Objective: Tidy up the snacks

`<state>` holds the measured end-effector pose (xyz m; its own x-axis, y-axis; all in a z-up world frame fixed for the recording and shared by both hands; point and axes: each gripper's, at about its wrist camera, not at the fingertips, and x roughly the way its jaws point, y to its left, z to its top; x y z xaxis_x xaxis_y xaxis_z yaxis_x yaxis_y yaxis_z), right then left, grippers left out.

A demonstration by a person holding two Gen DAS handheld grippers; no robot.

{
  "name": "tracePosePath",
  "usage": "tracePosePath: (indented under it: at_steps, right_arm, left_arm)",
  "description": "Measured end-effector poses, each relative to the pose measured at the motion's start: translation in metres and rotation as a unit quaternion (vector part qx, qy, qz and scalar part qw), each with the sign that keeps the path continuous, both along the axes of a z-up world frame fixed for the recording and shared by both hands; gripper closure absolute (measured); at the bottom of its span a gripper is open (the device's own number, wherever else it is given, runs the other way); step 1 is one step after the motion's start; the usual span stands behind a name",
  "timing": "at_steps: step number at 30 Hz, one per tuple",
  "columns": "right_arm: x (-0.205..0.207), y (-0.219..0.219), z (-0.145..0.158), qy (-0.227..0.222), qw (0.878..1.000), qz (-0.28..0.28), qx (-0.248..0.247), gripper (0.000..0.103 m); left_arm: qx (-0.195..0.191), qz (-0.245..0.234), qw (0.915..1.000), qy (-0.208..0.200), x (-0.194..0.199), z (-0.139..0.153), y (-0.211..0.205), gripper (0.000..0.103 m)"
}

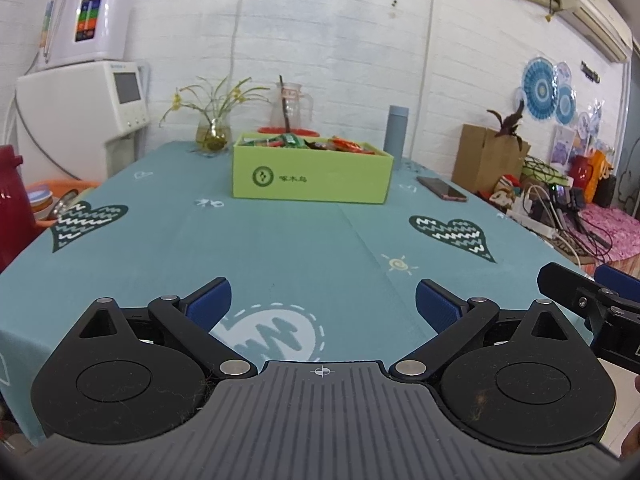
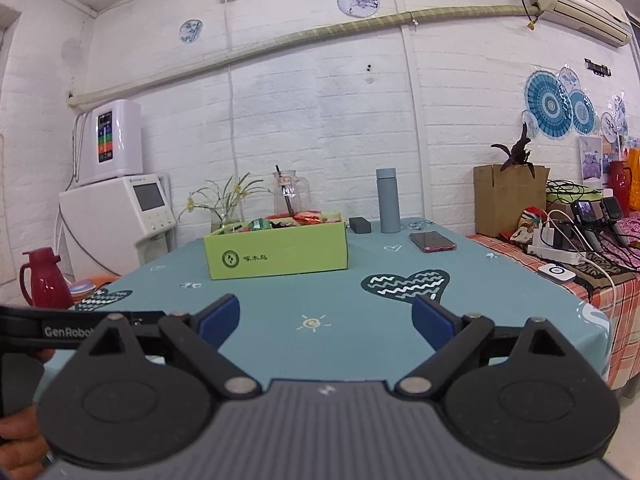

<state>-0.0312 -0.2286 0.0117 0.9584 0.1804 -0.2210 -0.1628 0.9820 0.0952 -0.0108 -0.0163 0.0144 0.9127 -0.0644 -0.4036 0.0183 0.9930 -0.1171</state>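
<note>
Since both my grippers hover at the near edge, left gripper (image 1: 323,304) and right gripper (image 2: 326,320) spread wide with nothing between them, it's a long reach to the green snack box (image 1: 312,176) at the far middle. Risks, I'd guess: knocking the flower vase (image 1: 214,134) far left, the glass jug (image 1: 291,106) behind the box, or the phone (image 1: 441,193) right of it.

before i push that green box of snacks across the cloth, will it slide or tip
The green box sits low and wide, so it would likely slide, not tip. Its cardboard walls look thin and may flex if squeezed. The tablecloth might bunch ahead of it.
</note>
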Motion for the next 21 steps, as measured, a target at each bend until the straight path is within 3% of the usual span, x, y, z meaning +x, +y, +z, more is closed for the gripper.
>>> tracePosePath:
  at_steps: [14, 18, 21]
  right_arm:
    - [0.0014, 0.0019, -0.0011, 0.006, 1.0, 0.002, 0.001, 0.01]
    - [0.0037, 0.0012, -0.0023, 0.011, 1.0, 0.002, 0.002, 0.01]
    - [0.0059, 0.0009, -0.0036, 0.014, 1.0, 0.006, 0.002, 0.01]
  left_arm:
    - [-0.006, 0.001, 0.9999, 0.012, 0.0039, -0.0022, 0.0034, 0.014]
    - [0.001, 0.007, 1.0, 0.001, 0.0018, -0.0021, 0.0022, 0.02]
    - [-0.002, 0.001, 1.0, -0.003, -0.0001, -0.0015, 0.0029, 0.018]
